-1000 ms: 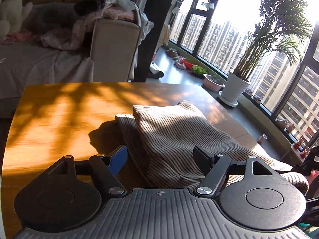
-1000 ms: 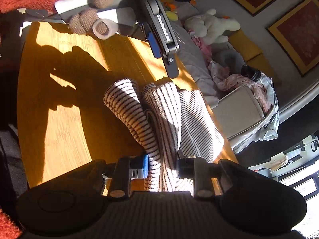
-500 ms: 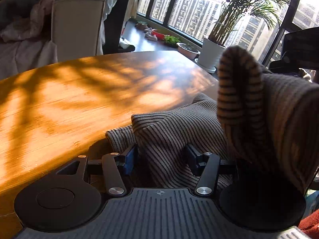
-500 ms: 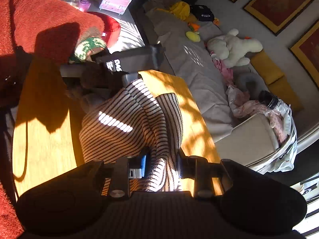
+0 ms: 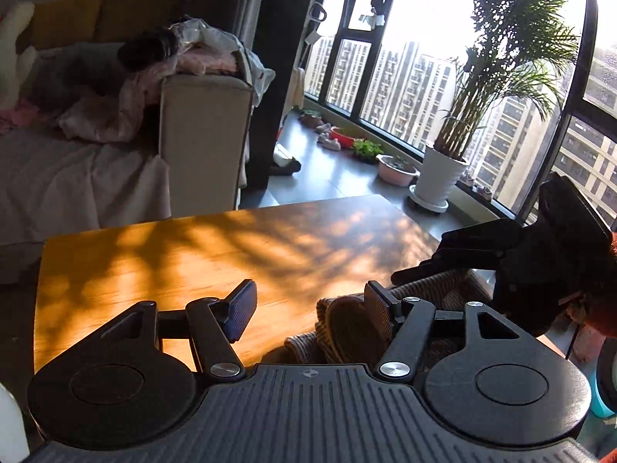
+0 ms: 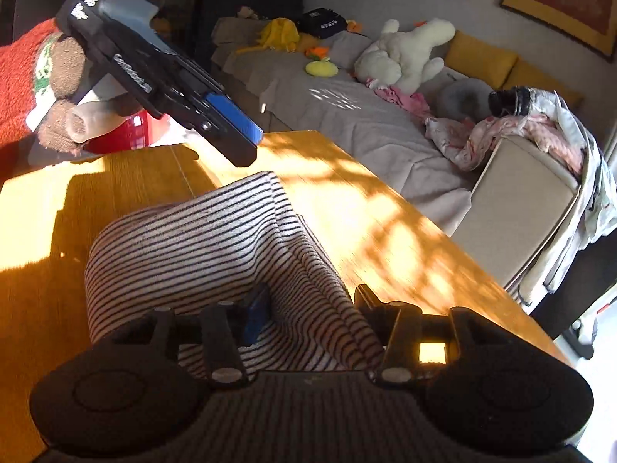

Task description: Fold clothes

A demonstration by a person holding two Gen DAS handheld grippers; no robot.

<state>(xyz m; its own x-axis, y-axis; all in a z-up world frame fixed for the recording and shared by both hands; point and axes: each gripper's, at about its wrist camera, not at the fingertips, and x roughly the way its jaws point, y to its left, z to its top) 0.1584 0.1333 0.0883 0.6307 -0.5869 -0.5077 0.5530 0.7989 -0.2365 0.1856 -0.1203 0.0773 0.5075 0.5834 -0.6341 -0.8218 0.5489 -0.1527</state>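
A beige, dark-striped garment [image 6: 185,239] lies folded on the sunlit wooden table [image 6: 385,231]. My right gripper [image 6: 312,308] is low over its near end. Its jaws are opening, a ridge of the cloth still lies between them, and the pads no longer pinch it. In the left wrist view my left gripper [image 5: 310,303] hovers above the table with its jaws opening. The garment's rolled edge [image 5: 347,332] lies just inside its right finger [image 5: 380,305] and is not gripped. The right gripper [image 5: 420,260] shows there above the cloth. The left gripper [image 6: 246,146] hangs beyond the garment.
A grey sofa [image 6: 347,115] behind the table holds plush toys [image 6: 405,54] and a heap of clothes [image 5: 173,77]. A potted palm [image 5: 439,177] stands by the window. A person's red fuzzy sleeve [image 6: 23,88] and a red container [image 6: 123,135] are at the left.
The right gripper carried the lifted fold across and laid it down on the garment, then spread its jaws. The left gripper let go of the cloth and drew up and away.
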